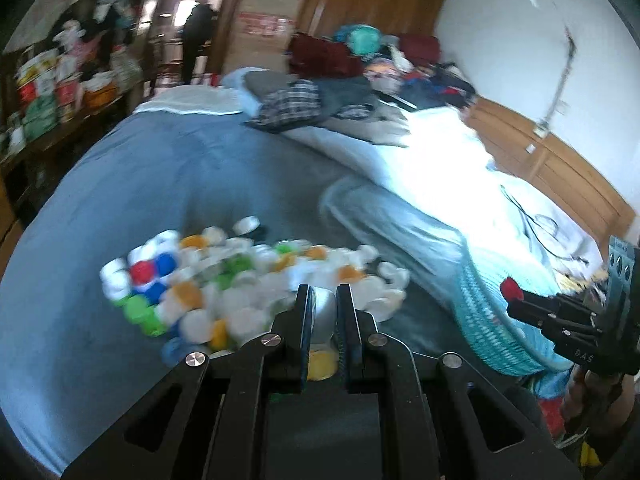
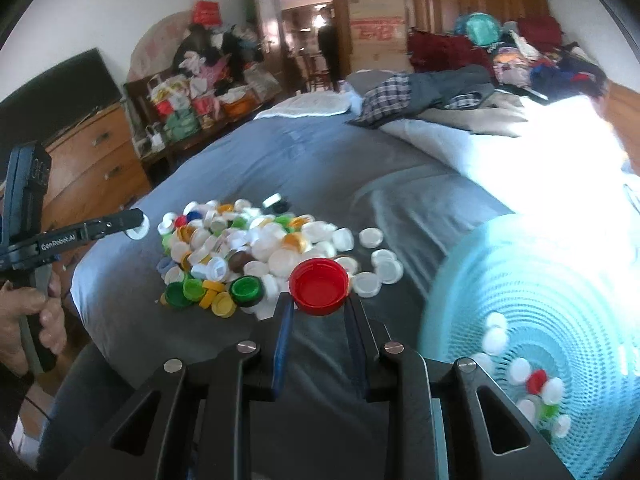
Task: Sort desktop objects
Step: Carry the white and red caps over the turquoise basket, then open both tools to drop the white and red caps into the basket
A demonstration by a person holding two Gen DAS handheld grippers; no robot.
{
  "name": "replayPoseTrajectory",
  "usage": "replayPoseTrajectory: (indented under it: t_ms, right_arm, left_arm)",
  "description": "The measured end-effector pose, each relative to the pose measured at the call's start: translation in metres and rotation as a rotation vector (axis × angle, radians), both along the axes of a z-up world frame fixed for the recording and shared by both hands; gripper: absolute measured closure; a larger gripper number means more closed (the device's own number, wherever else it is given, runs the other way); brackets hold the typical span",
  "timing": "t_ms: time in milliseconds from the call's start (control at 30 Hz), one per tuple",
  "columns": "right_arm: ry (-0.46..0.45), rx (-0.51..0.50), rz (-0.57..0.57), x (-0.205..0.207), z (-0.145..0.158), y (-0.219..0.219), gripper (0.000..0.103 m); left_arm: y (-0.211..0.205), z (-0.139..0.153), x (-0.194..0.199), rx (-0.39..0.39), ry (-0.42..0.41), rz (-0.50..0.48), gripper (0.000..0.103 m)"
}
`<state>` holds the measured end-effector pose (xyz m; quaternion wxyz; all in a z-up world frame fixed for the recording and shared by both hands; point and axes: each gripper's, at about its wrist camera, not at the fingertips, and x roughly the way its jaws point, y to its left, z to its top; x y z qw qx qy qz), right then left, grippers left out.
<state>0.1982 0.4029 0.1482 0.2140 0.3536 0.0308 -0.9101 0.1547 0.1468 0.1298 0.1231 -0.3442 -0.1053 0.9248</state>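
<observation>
**2 caps held, basket next**

The bed (image 2: 312, 160) carries everything: a grey-blue cover with the cap pile (image 2: 256, 248) spread on it and the teal basket (image 2: 532, 312) just beside the pile, at the right gripper's side.

The basket holds a loose scatter of caps on its floor, mostly white, with 1 red and some green among them; much of the floor is bare.

The right gripper (image 2: 318, 300) is clamped on a red cap (image 2: 319, 286), open side up, pinched at its rim above the cover. The left gripper (image 1: 323, 308) is clamped on a white cap (image 1: 323, 312), held on edge above the pile.

The step looks like carrying both caps to the basket. To do it well, I would keep each pinch firm, since a rim grip can let a cap swivel, bring each gripper over the basket's middle, not its wall, and release low so the caps do not bounce out.
</observation>
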Motion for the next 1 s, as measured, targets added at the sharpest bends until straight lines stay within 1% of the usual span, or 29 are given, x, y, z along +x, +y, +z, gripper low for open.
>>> replayPoseTrajectory:
  t_ms: [300,533,600,700,800,900,1000]
  right_arm:
    - [0.052,-0.009,-0.128,0.011,0.030,0.073,0.075]
    - [0.049,0.002,-0.234,0.008,0.043,0.135,0.075]
    - [0.039,0.003,-0.260,0.006,0.045,0.151,0.075]
    - [0.021,-0.002,-0.286,0.005,0.046,0.169,0.075]
    - [0.015,-0.010,-0.302,0.005,0.047,0.179,0.075]
    - [0.012,-0.008,-0.302,0.008,0.047,0.184,0.075]
    - [0.008,-0.010,-0.303,0.007,0.045,0.185,0.075]
  left_arm:
    - [0.102,0.028,-0.031,-0.036,0.022,-0.190,0.094]
    - [0.201,0.048,-0.053,-0.070,0.024,-0.367,0.094]
    - [0.232,0.049,-0.061,-0.080,-0.007,-0.426,0.094]
    - [0.264,0.044,-0.070,-0.096,-0.071,-0.485,0.094]
    - [0.287,0.036,-0.072,-0.113,-0.118,-0.526,0.094]
    - [0.298,0.032,-0.070,-0.118,-0.132,-0.545,0.094]
    - [0.298,0.030,-0.068,-0.117,-0.133,-0.548,0.094]
